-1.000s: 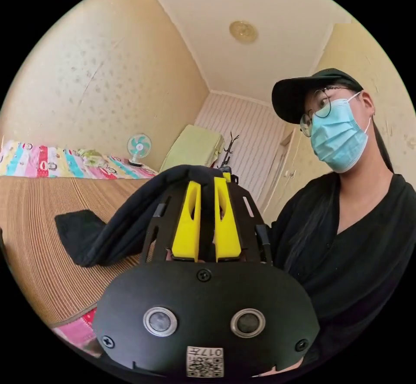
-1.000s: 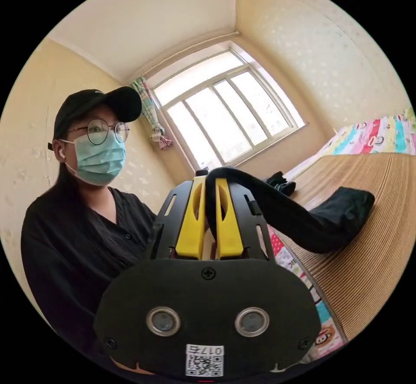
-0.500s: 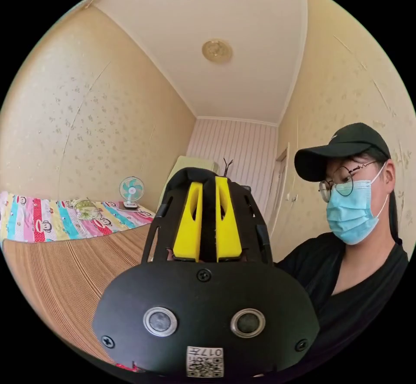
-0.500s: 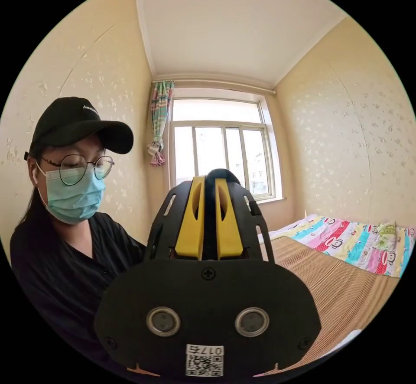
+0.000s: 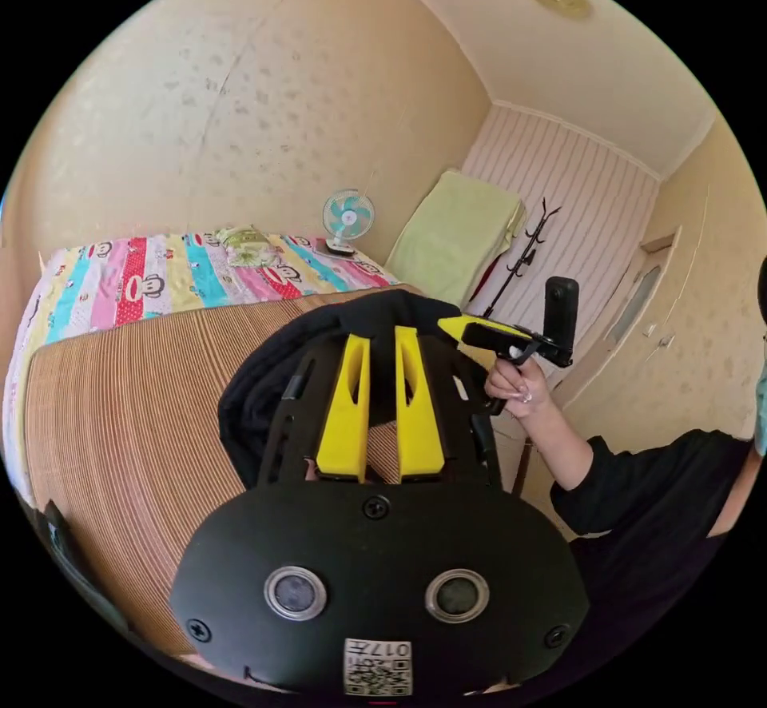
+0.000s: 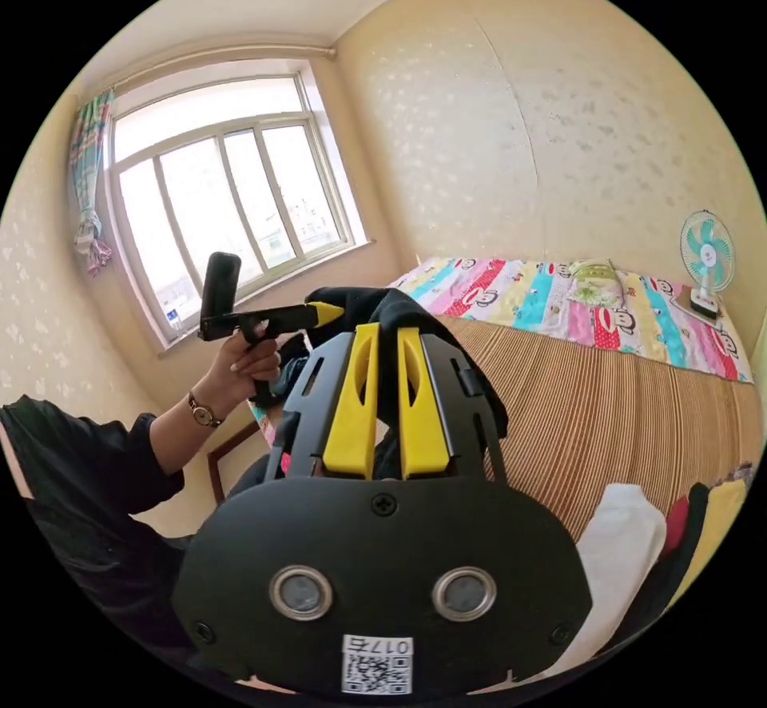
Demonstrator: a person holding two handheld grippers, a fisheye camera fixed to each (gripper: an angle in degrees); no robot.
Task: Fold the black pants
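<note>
We had both grippers pinching the black pants [image 5: 264,388]: left gripper [image 5: 382,356] and right gripper [image 6: 387,348] each clamped on cloth, pants hanging above the bamboo mat [image 5: 120,436]. To fold cleanly, we'd keep both clamps level, then lower evenly.

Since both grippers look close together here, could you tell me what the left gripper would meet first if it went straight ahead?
The left gripper is already shut on the black pants; just beyond them, probably the right gripper, though depth is unclear.
</note>
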